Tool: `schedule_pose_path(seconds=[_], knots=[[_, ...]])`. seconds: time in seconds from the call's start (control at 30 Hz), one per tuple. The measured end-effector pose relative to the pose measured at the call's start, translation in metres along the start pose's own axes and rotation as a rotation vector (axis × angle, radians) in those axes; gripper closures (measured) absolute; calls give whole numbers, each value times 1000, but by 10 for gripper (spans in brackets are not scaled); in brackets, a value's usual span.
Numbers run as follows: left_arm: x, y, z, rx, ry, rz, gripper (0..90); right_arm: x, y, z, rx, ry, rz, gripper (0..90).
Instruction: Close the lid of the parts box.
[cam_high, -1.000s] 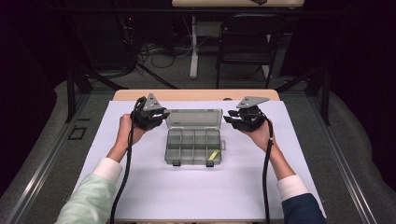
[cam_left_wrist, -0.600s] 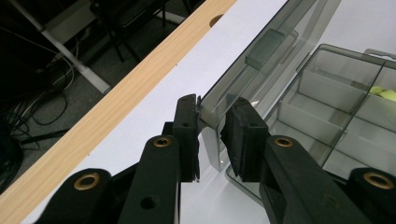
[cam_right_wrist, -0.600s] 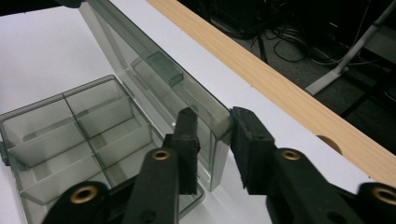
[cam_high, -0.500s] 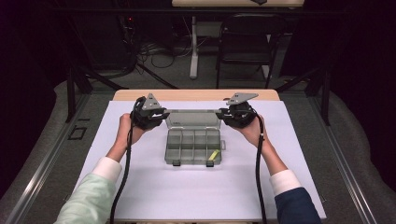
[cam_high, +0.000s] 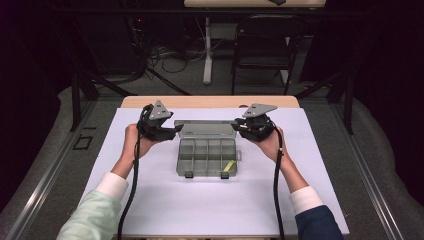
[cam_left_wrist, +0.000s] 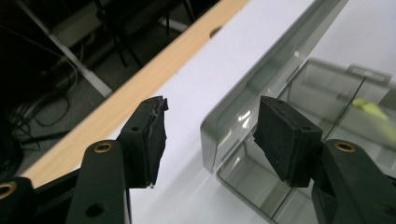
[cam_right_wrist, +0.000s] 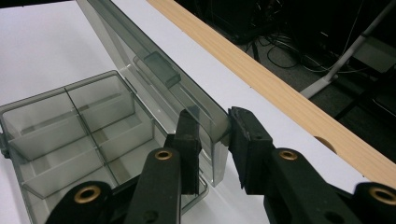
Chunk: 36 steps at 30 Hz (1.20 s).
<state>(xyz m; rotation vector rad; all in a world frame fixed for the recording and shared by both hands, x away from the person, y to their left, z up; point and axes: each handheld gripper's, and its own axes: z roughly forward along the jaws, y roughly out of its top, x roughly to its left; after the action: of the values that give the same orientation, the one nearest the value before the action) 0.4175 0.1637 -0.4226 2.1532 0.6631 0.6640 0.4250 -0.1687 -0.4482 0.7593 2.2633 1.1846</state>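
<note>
Having moved inward, the right gripper (cam_right_wrist: 212, 140) straddles the raised lid (cam_right_wrist: 154, 74) corner of the clear organizer box (cam_high: 207, 157), jaws narrow; left gripper (cam_left_wrist: 210, 135) gapes wide around the opposite corner.

The compartment box (cam_high: 206, 156) and its raised lid (cam_right_wrist: 154, 74) are glossy, smoke-grey see-through plastic. The worktop (cam_high: 210, 102) is pale wood under a smooth matt white sheet (cam_high: 200, 205). The tongs' pads (cam_left_wrist: 285, 135) look matt black and slightly rough.
</note>
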Motion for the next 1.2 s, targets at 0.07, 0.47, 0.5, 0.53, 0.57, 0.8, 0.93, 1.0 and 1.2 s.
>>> schedule_pose_path(seconds=[0.07, 0.47, 0.5, 0.53, 0.57, 0.8, 0.93, 1.0, 1.2], knots=[[1, 7, -7, -27, 0, -19, 521, 0, 0, -1, 0, -2, -2, 728], [1, 31, 14, 99, 17, -48, 832, 3, 0, -5, -10, 3, -10, 684], [0, 30, 14, 108, 10, -47, 835, 3, 0, -6, -12, 6, -8, 666], [0, 29, 15, 106, 0, -48, 840, 3, -1, -7, -11, 9, -4, 638], [-1, 27, 15, 109, -4, -52, 840, 2, -2, -7, -10, 13, -1, 609], [-9, 12, 18, 119, -32, -61, 842, 3, -6, -19, -36, 79, 50, 407], [-14, 4, 16, 110, -44, -69, 841, 5, -3, -31, -84, 117, 63, 457], [-16, 1, 15, 106, -50, -69, 841, 6, -1, -35, -102, 135, 73, 524], [-25, -11, 13, 99, -63, -80, 849, 13, -2, -33, -90, 124, 74, 760]])
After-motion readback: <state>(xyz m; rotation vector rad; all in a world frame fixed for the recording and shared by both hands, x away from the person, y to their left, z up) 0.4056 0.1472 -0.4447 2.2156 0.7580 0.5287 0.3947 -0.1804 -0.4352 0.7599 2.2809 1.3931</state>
